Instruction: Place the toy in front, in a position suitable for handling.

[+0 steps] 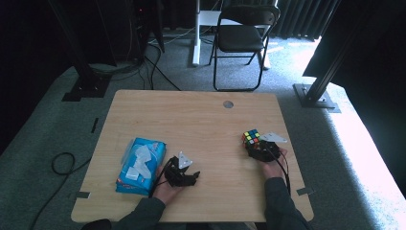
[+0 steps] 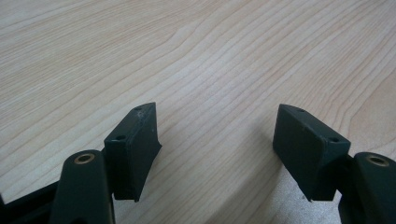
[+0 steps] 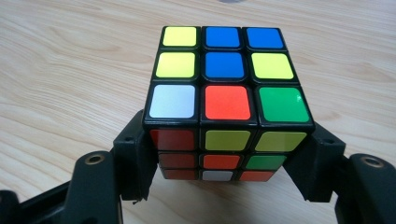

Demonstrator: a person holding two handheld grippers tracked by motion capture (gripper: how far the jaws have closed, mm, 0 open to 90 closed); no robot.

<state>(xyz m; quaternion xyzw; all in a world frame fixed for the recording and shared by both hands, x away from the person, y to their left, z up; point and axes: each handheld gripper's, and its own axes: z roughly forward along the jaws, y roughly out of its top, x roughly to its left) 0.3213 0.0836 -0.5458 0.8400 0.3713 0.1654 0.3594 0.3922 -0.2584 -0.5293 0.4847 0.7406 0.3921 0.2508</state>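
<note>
A scrambled Rubik's cube rests on the wooden table at its right side. My right gripper is shut on it, one black pad against each side of the cube's near lower part. Yellow, blue, white, red and green stickers face up. My left gripper lies low over the table nearer the front and left of centre; its jaws are open and only bare wood shows between them.
A blue pack of tissues lies just left of the left hand. A round grey cable hole sits near the table's far edge. Beyond the table stands a black folding chair.
</note>
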